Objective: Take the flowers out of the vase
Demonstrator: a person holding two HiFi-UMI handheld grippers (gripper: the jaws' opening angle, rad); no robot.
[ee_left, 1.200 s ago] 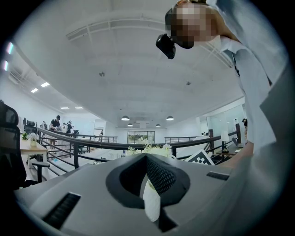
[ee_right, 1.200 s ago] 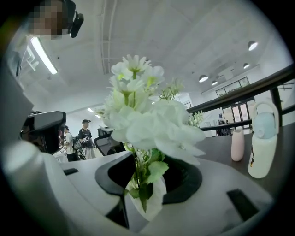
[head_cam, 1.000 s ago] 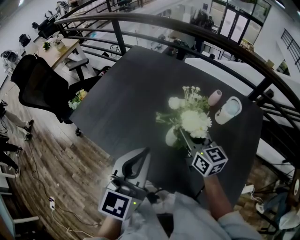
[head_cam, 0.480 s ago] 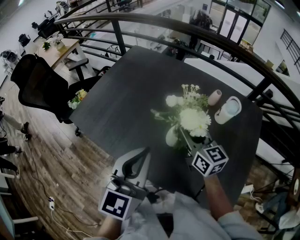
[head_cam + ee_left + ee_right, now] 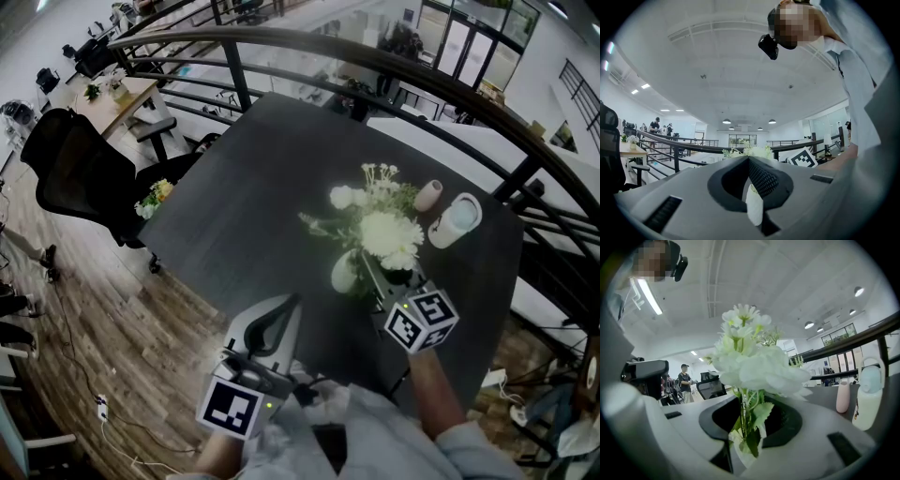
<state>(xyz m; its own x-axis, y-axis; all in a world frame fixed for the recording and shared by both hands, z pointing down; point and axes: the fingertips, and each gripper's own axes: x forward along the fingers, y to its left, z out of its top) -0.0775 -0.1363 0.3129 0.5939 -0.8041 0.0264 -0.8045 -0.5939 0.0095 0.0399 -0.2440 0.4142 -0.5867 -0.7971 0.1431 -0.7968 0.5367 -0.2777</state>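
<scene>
Well, I held my right gripper [image 5: 373, 272] out nearly level over the table [image 5: 244, 197]. Its jaws had just been closing around the stems of the flowers [image 5: 382, 230] and were not yet pinching them. The flowers stood in the white vase [image 5: 343, 273], right of mid-table. My left gripper [image 5: 292, 303] hung level at the near edge, jaws narrowly apart and empty.

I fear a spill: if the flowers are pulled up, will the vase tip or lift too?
Likely tippy: the vase is small and the flowers spread far wider than it. It looks light, so it may rise with the stems if they sit tight in it; that fit is not visible.
</scene>
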